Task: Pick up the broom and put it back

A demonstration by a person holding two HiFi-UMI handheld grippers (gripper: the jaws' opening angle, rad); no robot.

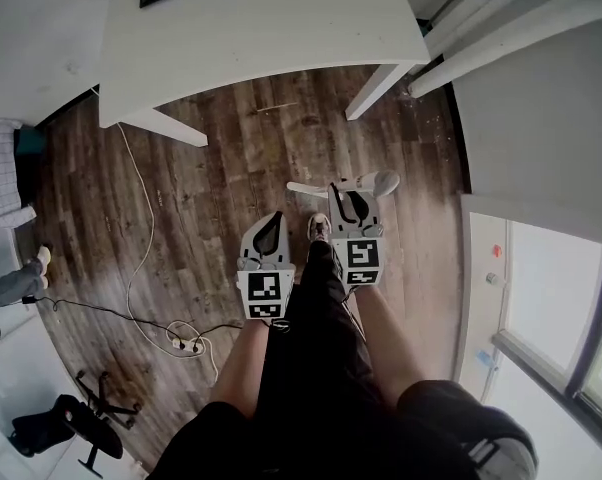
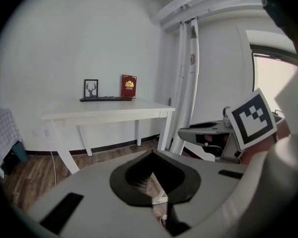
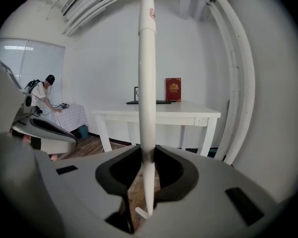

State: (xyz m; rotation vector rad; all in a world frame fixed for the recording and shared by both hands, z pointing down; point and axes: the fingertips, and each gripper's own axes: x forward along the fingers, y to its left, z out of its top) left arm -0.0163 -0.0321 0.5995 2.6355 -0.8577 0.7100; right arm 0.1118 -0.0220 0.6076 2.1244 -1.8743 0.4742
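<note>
Right gripper view: right gripper (image 3: 147, 150) is clenched on the broom (image 3: 147, 83), jaws pinching the white handle low down. Handle stands upright and runs to the top of frame; its lower end tapers just below the jaws.

Left gripper view: left gripper (image 2: 151, 155) is closed, tips together, nothing between them. From this side the broom shows upright at the right gripper's jaw tips, just beside the white pipes (image 2: 179, 73) in the room corner.

Room: dark wood-plank floor (image 1: 231, 158), white walls. White counter (image 2: 109, 110) sits against the far wall. On it are a keyboard (image 2: 105, 98), a deer print (image 2: 91, 88) and a red book (image 2: 128, 86), the last two upright against the wall.

Head view: both grippers are side by side above the floor, in front of the holder's legs, right one slightly ahead. Counter is well ahead of them. White cable (image 1: 141, 228) trails from under the counter across the floor to a power strip (image 1: 186, 345). Black chair (image 1: 71, 418) is bottom left, window (image 1: 551, 298) at right.

Second person (image 3: 42, 95) is at far left of the right gripper view, bent over a cloth-covered counter (image 3: 72, 115) by another window.
</note>
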